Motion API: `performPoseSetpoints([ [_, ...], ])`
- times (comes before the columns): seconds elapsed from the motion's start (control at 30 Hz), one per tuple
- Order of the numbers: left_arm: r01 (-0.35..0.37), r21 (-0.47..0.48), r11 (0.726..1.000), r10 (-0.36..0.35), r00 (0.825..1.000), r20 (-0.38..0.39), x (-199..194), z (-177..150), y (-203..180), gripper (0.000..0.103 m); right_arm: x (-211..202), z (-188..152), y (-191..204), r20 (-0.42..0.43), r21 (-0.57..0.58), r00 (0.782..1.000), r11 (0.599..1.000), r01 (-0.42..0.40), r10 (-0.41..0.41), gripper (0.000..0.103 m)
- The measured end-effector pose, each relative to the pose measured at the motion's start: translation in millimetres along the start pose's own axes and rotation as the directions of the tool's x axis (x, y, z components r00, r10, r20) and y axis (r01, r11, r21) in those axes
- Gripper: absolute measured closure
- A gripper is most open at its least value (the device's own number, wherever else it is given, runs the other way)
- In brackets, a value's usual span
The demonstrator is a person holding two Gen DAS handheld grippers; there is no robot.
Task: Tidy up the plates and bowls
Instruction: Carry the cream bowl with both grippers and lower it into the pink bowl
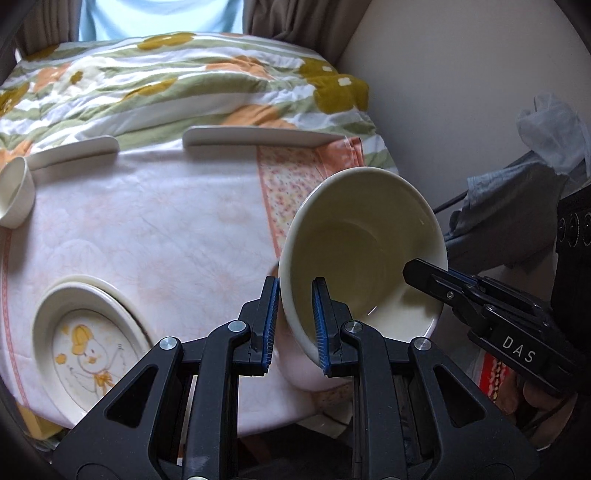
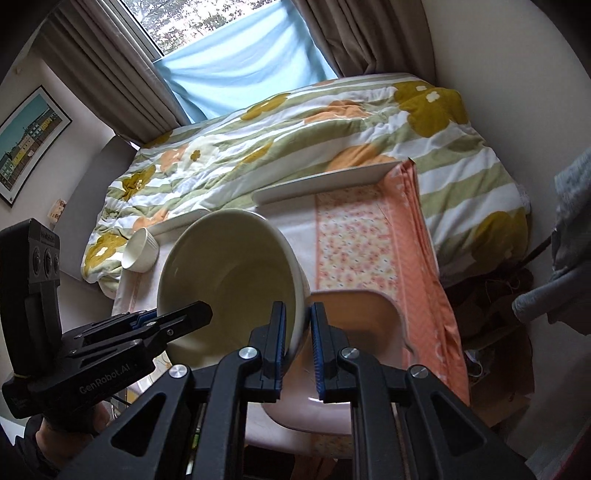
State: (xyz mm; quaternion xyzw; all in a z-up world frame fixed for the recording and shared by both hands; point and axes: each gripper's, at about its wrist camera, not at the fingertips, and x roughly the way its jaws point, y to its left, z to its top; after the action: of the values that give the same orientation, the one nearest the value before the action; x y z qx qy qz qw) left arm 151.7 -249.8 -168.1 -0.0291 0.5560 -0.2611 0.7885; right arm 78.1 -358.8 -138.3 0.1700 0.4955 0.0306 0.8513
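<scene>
While the large cream bowl (image 1: pixel 362 251) hangs tilted above the bench (image 1: pixel 166 229), left tongs (image 1: pixel 294 321) and right tongs (image 2: pixel 298 332) each pinch opposite rim walls, wise for heavy, slick, breakable ceramic.

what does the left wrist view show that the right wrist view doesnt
Only the left wrist view shows the oval plate with a cartoon figure at the table's near left. Only the right wrist view shows the framed picture on the wall and the window. Both show the large cream bowl, gripped at opposite rim edges by the left gripper and right gripper, and the small white cup.
</scene>
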Motion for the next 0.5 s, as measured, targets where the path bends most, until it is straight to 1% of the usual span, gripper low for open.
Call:
performPoseSetpoints([
  [0.1, -0.033, 0.027, 0.999, 0.034, 0.997, -0.067, 28, -10, -13, 0.087, 8, -12, -23, -0.031, 0.023, 0.999, 1.000, 0.015, -0.014, 0.091],
  [0.23, -0.064, 0.063, 0.996, 0.072, 0.987, -0.140, 60, -20, -20, 0.087, 26, -28, -42, -0.074, 0.041, 0.997, 0.999, 0.026, -0.023, 0.091],
  [0.33, -0.102, 0.128, 0.987, 0.123, 0.978, -0.170, 78, -25, -25, 0.087, 38, -36, -50, -0.090, 0.038, 0.995, 0.998, 0.046, -0.042, 0.091],
  [0.43, -0.122, 0.173, 0.977, 0.156, 0.969, -0.193, 90, -26, -28, 0.087, 48, -45, -50, -0.111, 0.021, 0.991, 0.997, 0.075, -0.073, 0.091],
  [0.5, -0.142, 0.212, 0.967, 0.185, 0.963, -0.198, 95, -26, -31, 0.087, 53, -48, -54, -0.127, 0.026, 0.989, 0.997, 0.074, -0.070, 0.091],
])
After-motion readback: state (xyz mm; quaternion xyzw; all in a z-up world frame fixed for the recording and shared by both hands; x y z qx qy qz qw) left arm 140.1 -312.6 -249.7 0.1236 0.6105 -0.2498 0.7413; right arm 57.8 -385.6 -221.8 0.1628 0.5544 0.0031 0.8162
